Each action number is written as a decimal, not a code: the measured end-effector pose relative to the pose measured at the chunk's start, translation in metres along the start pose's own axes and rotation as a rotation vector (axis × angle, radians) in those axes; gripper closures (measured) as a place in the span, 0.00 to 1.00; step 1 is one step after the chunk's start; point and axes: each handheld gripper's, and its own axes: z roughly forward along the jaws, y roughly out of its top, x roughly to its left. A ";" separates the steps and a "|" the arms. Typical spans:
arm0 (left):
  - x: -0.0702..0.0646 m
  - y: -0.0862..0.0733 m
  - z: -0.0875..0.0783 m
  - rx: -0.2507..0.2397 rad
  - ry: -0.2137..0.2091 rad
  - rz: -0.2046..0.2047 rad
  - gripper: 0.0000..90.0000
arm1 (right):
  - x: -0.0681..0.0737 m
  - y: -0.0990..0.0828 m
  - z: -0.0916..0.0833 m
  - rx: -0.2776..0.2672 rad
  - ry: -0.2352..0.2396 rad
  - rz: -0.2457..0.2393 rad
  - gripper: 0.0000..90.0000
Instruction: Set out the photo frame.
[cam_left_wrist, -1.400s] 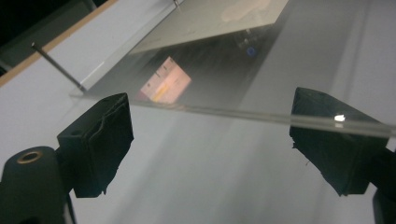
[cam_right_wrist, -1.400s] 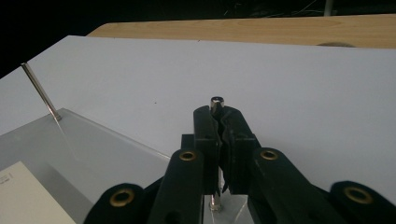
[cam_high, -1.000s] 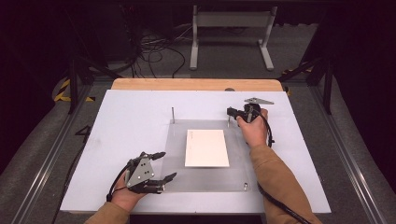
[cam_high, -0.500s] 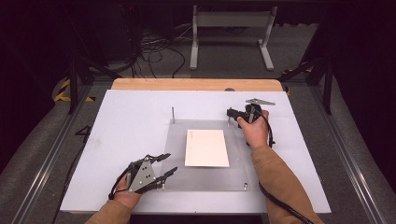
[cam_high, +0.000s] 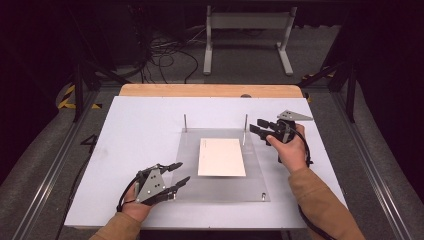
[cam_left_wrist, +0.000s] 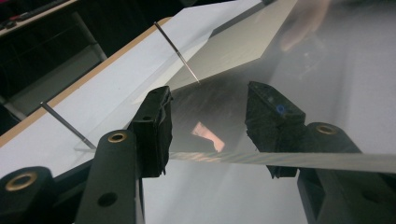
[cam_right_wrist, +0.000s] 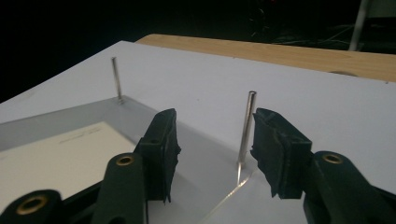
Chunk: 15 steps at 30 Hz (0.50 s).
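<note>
While both hands rest over the white table top (cam_high: 140, 130), a clear plate (cam_high: 255, 185) lies flat at its centre with a white sheet (cam_high: 221, 157) on it. Two thin metal pins stand upright at the plate's far corners: left pin (cam_high: 185, 123), right pin (cam_high: 245, 129).

Left gripper (cam_high: 176, 182), high view: at the plate's near left corner, jaws parted, pointing right. Left gripper view: the plate's near edge (cam_left_wrist: 289, 159) crosses between the two pads (cam_left_wrist: 156, 126); whether either pad touches it, cannot tell. Both pins lean across the background there.

Right gripper (cam_high: 258, 131), high view: just right of the right pin, jaws spread, pointing left. Right gripper view: right pin (cam_right_wrist: 246, 128) stands between the pads, close beside the right-hand pad (cam_right_wrist: 275, 149), well clear of the other. Nothing gripped.
</note>
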 end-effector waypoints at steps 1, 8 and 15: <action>0.000 0.001 0.000 -0.002 0.000 -0.014 0.55 | 0.003 0.000 -0.005 0.004 0.001 -0.015 0.53; 0.005 0.008 -0.001 0.004 -0.007 -0.040 0.55 | 0.024 -0.011 -0.048 0.017 0.067 -0.163 0.51; 0.013 0.015 -0.002 0.008 -0.021 -0.066 0.56 | 0.035 -0.020 -0.075 0.018 0.082 -0.283 0.52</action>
